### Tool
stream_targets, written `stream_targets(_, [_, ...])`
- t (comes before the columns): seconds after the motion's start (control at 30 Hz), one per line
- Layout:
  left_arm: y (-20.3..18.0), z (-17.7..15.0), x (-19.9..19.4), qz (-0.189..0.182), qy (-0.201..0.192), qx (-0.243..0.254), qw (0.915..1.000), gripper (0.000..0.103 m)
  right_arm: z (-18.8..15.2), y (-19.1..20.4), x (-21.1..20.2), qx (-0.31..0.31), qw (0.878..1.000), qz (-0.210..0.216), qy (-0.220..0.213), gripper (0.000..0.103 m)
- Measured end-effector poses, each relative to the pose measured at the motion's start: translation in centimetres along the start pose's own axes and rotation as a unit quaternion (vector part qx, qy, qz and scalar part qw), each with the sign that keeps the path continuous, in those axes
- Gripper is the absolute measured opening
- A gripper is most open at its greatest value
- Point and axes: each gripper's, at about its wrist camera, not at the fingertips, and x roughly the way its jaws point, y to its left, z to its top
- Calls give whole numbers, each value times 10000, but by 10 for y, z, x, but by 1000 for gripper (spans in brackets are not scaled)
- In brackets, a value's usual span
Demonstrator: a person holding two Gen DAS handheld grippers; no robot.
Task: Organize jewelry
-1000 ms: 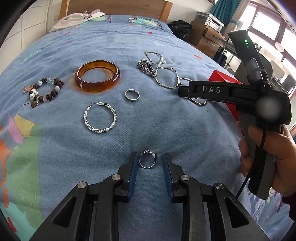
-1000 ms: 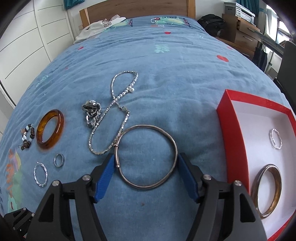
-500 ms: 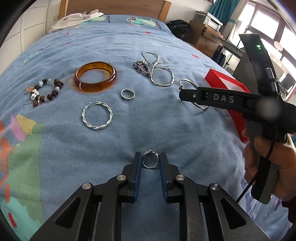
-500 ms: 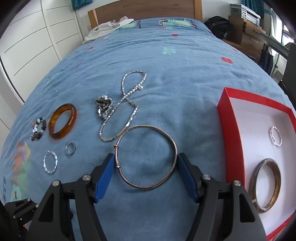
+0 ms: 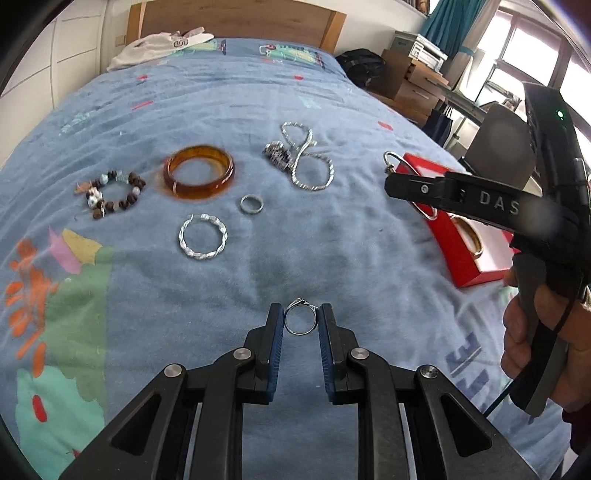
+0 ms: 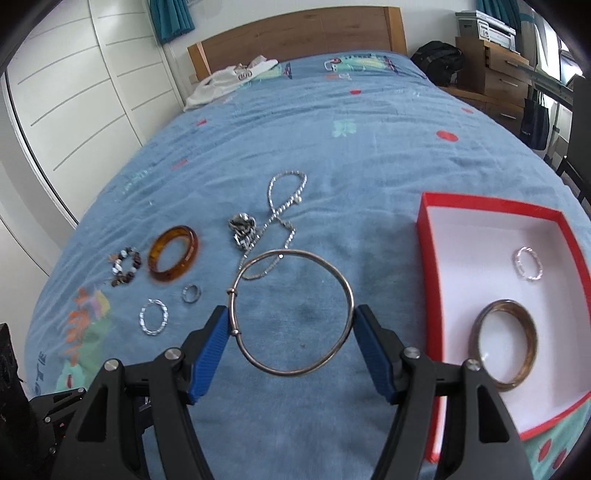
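My left gripper (image 5: 301,319) is shut on a small silver ring (image 5: 300,320) and holds it above the blue bedspread. My right gripper (image 6: 291,325) is shut on a large thin silver bangle (image 6: 291,312), lifted above the bed just left of the red box (image 6: 430,258); it also shows in the left wrist view (image 5: 406,184). The box holds a brown bangle (image 6: 504,345) and a twisted silver hoop (image 6: 529,263). On the bed lie an amber bangle (image 5: 198,171), a beaded bracelet (image 5: 110,194), a twisted hoop (image 5: 202,236), a plain ring (image 5: 252,204) and a silver chain (image 5: 306,162).
A white garment (image 6: 229,79) lies by the wooden headboard (image 6: 295,33). Wooden drawers (image 6: 495,70) and a black bag (image 6: 437,61) stand to the right of the bed. White wardrobe doors (image 6: 74,92) are on the left.
My left gripper closed on the small ring and lifted it off the bed. My right gripper rose with the large bangle and moved right toward the red box.
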Motion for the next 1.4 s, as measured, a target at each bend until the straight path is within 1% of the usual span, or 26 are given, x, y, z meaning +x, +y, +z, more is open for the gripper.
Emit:
stream_targets(0.2, [-27,16,-10,-197,-164,175,9995,19,4,-16,-35,56,9997,-92,-216,66])
stream_targets(0.37, [-58,31,-8,-468,-231,352,9980,19,2,-50,-66,139,9991,-261,-316,67])
stream_targets(0.53, [-97,54,6,-765,-264,592,9950,19,-4,-91,-80,156,9987,-421,-229,67])
stream_targets(0.73, [-142,81,35,-1057,-233,917,9899,19,-15,-146,-78,203,9987,-469,79,67])
stream_targets(0.93, [-175,100,77,-1212,-79,1030,9872,19,-21,-181,-66,287,9984,-337,339,67])
stream_targets(1.1, [-196,109,110,-1214,123,1243,9847,19,-20,-193,-53,189,9986,-206,452,67])
stream_targets(1.27, [-199,115,131,-1130,267,1270,9851,19,-22,-196,-38,-8,9979,-127,636,67])
stream_targets(1.4, [-202,111,138,-1104,392,1405,9831,19,-23,-197,-30,-153,9972,-192,709,67])
